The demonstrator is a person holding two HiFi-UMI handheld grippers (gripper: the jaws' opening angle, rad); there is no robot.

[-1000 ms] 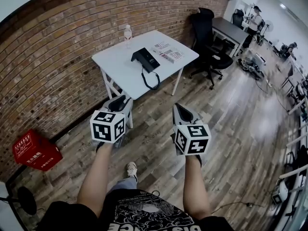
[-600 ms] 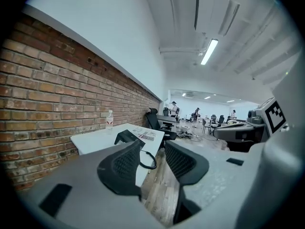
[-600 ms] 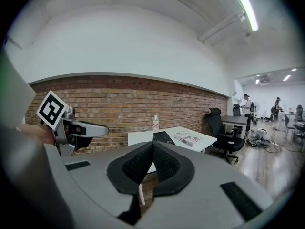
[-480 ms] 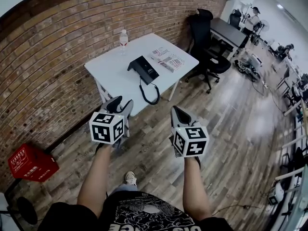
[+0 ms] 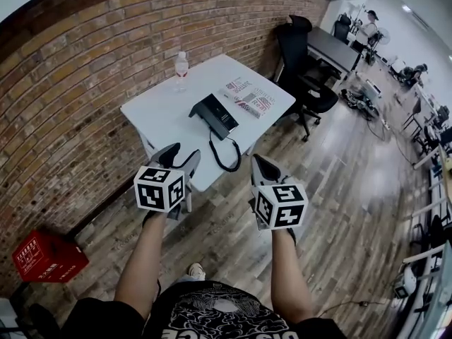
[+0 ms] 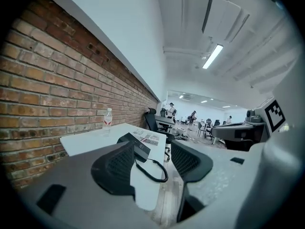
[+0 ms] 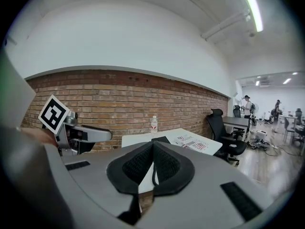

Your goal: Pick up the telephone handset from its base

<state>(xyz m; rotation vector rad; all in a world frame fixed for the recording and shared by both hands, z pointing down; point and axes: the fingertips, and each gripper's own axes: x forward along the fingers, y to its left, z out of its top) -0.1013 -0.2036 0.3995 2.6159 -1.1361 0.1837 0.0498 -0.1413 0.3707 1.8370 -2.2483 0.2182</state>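
An open-plan office: a black corded desk telephone on a white rectangular desk, a black swivel chair, a red brick wall.

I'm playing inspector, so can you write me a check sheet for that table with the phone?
Surface: white table.
Job's things: black telephone on the table, handset apparently not yet lifted.
Clutter: water bottle upright near the far edge; printed leaflets beside the telephone.
Grippers: left gripper jaws opening, nothing between them; right gripper shut, empty; both short of the table.
Cables: coiled cord loops over the table's near edge.
Surroundings: brick wall, black office chair, red crate, wooden floor.
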